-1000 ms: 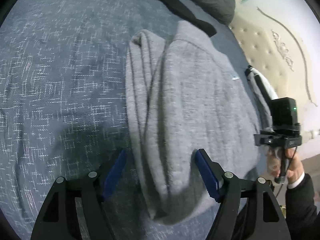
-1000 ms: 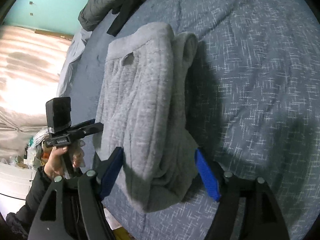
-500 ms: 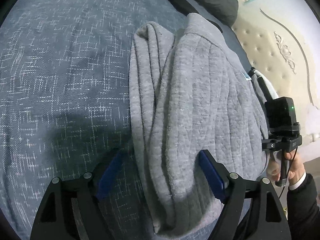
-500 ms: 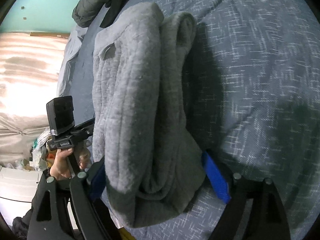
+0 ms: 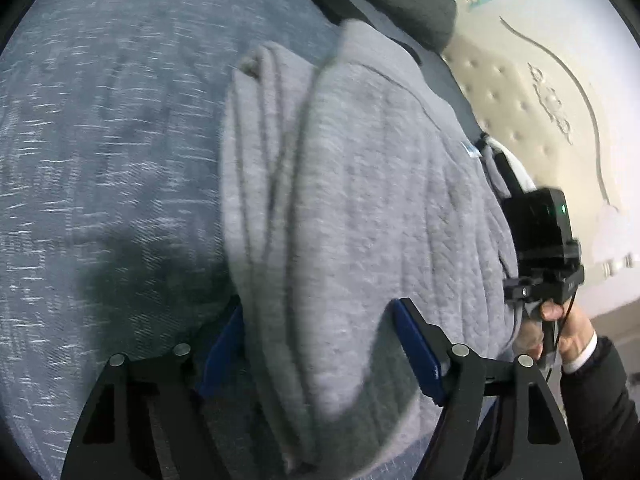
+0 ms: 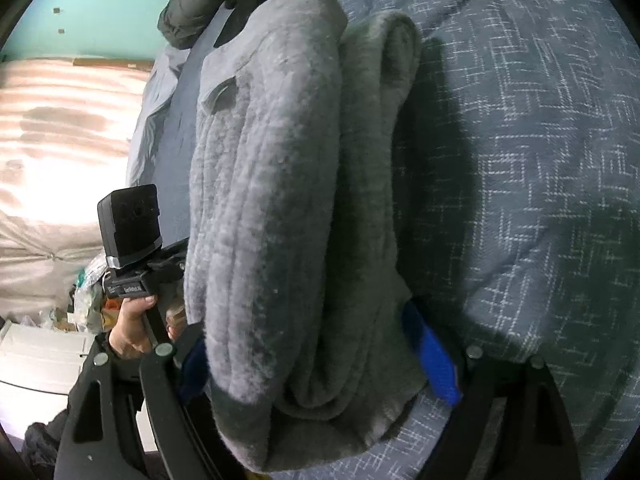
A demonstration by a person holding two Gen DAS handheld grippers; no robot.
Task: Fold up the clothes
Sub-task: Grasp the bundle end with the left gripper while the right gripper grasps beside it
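Both grippers, L & R, stand wide astride the near end of the folded grey garment on the blue bedspread; L's jaws just narrowed slightly. Pads look snug, grip uncertain. Best: close evenly on all layers, lift the 2 ends together.

Grey quilted garment, blue bedspread with white crosshatch flecks, black tongs, blue pads

Blue patterned bedspread, cream tufted headboard, teal wall.

Left claw, right claw: jaws wide, angled downward.
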